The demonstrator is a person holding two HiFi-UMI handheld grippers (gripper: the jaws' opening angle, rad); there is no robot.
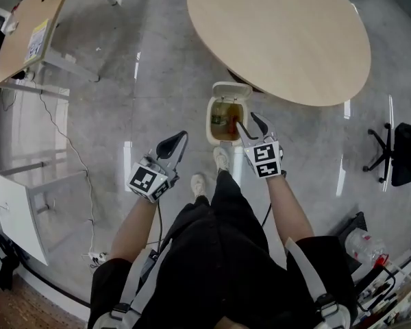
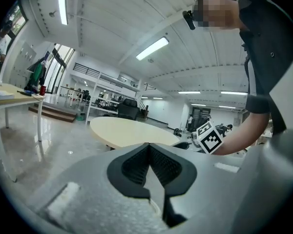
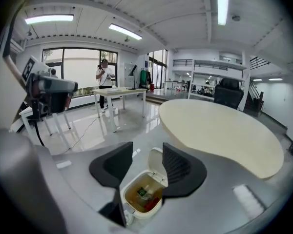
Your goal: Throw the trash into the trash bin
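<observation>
My left gripper (image 1: 180,141) hung closed and empty beside the trash bin (image 1: 209,118), whose lid (image 1: 231,90) stood up with the trash (image 1: 225,122) lying inside, and my right gripper (image 1: 246,120) hovered over it, jaws apart and holding nothing, so the throwing looked done.

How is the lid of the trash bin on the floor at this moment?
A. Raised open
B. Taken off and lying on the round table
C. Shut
A: the lid stands raised behind the trash bin, and the trash inside is visible.
</observation>
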